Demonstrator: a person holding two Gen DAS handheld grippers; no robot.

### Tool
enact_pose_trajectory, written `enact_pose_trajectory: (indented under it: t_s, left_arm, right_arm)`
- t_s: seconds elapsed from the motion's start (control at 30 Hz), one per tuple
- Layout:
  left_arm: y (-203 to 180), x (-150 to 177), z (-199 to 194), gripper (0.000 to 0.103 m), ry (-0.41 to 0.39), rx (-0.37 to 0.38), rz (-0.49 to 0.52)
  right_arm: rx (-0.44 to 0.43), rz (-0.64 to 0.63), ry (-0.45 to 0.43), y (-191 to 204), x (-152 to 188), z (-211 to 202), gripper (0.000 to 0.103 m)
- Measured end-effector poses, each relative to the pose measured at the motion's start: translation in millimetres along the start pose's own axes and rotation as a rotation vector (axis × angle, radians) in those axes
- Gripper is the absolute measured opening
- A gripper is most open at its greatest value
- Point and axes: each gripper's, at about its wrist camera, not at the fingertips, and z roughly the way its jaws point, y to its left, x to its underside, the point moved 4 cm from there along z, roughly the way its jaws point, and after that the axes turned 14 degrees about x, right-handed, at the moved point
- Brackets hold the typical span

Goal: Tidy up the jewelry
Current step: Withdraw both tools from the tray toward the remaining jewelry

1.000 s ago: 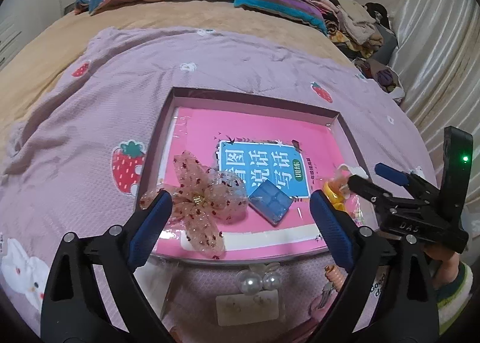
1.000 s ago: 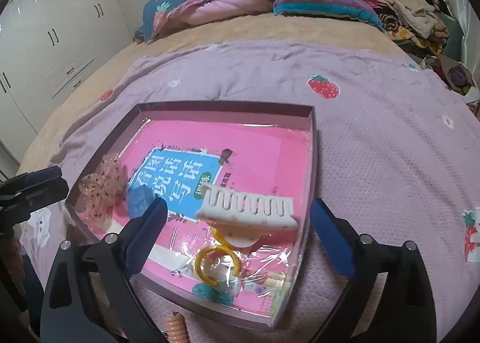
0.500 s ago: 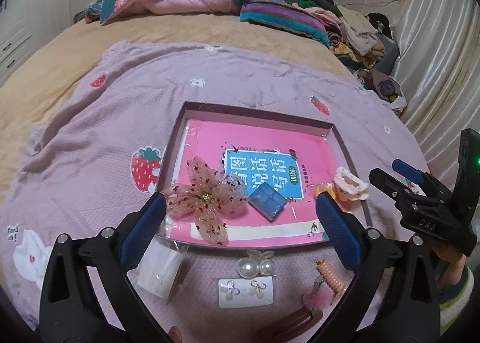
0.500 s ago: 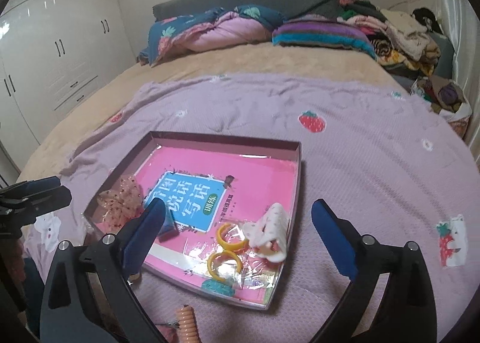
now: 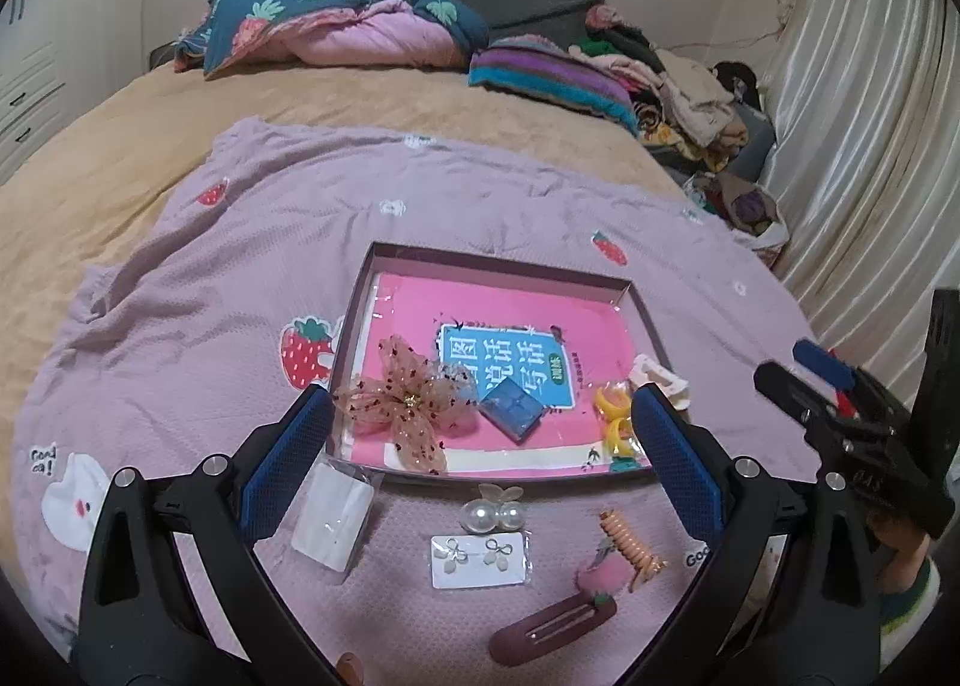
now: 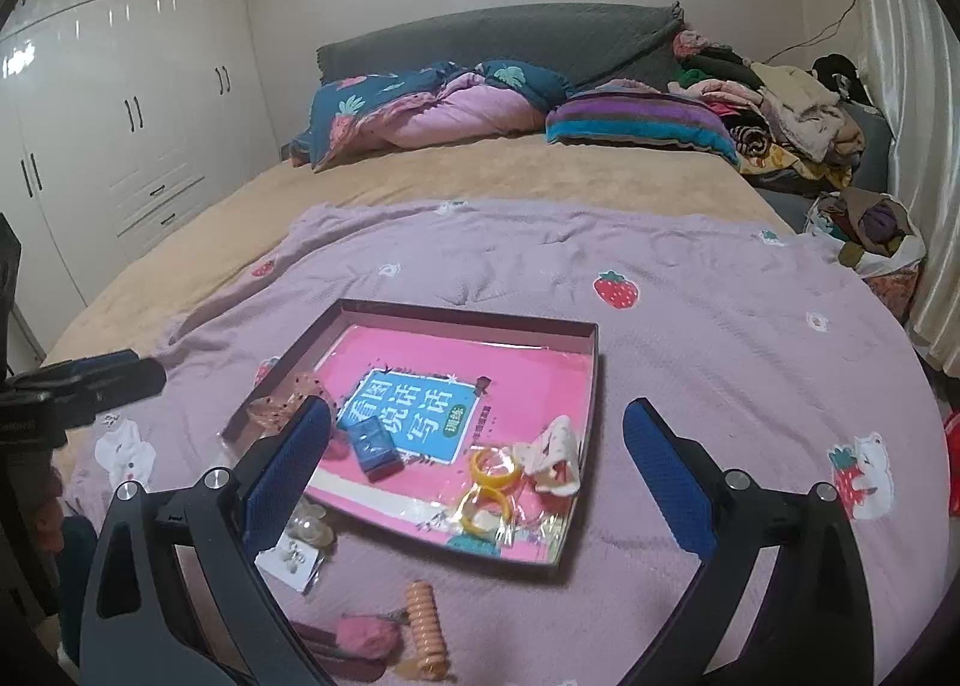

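A shallow box (image 5: 498, 260) (image 6: 468, 320) with a pink book inside lies on the purple blanket. In it are a pink flower bow (image 5: 408, 404), a blue case (image 5: 510, 410) (image 6: 372, 446), yellow rings (image 5: 612, 416) (image 6: 492, 467) and a white claw clip (image 5: 660, 377) (image 6: 555, 452). In front of the box lie pearl clips (image 5: 492, 515), an earring card (image 5: 480, 560), a white packet (image 5: 333, 518), a coil clip (image 5: 630, 545) (image 6: 423, 626) and a maroon hair clip (image 5: 552, 629). My left gripper (image 5: 480, 458) and right gripper (image 6: 474, 470) are both open and empty, held above the items.
Bedding and a striped pillow (image 6: 636, 125) lie at the head of the bed. A clothes pile (image 5: 678, 86) is at the far right by the curtain (image 5: 870, 146). Wardrobes (image 6: 120, 116) stand on the left.
Both grippers have pulled back and up from the box. The white claw clip left the right gripper and now lies in the box by the yellow rings.
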Motion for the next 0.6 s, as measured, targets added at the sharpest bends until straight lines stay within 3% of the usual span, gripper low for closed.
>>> enact_pose_trajectory:
  t_s: [0.6]
  left_arm:
    - [-11.7, 15.7, -47.2, 0.093, -0.082, 0.032, 0.032]
  right_arm:
    - [0.016, -0.017, -0.038, 13.5, 23.4, -66.8, 0.097]
